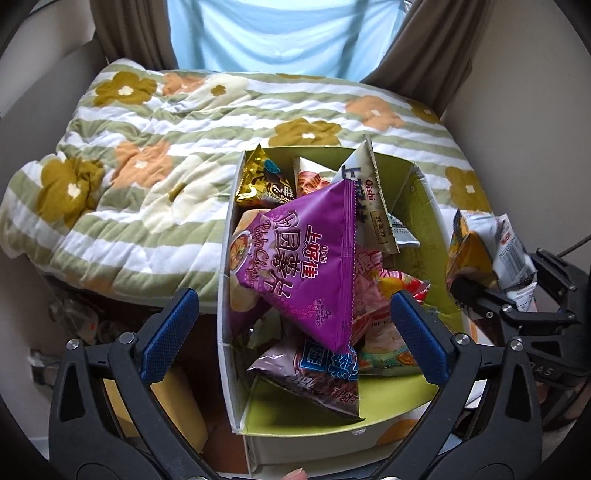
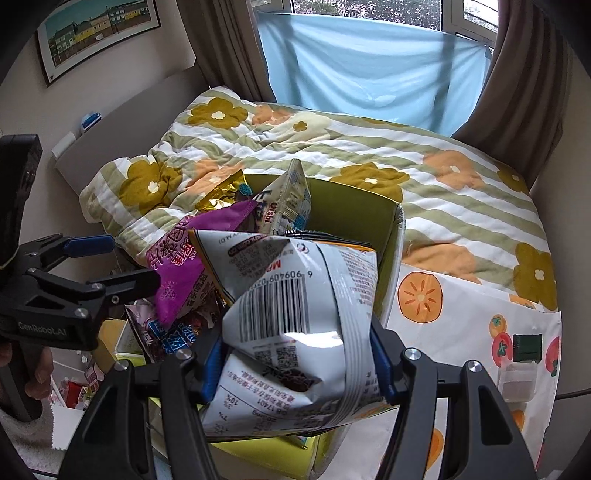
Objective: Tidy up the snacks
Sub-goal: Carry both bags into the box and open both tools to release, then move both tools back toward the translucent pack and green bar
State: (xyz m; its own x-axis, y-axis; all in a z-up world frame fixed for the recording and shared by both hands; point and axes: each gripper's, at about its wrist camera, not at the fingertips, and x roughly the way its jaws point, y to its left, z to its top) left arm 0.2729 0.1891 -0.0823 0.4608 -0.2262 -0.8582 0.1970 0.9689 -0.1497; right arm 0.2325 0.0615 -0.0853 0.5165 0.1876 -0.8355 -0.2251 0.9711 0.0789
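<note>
The right gripper [image 2: 295,369] pinches a crumpled silver snack bag [image 2: 295,317], barcode up. The left gripper [image 1: 291,332] gapes wide and empty over a purple chip bag [image 1: 303,258] in the box [image 1: 424,229].

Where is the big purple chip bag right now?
The purple chip bag lies on top of the snack pile inside the green-lined box, ahead of the open left gripper.

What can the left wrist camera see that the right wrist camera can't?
Only the left wrist view shows the open left gripper from behind and the snacks deep in the box. Only the right wrist view shows the framed picture, the fruit-print cloth and the barcode on the silver bag the right gripper holds. Both show the purple chip bag and floral blanket.
</note>
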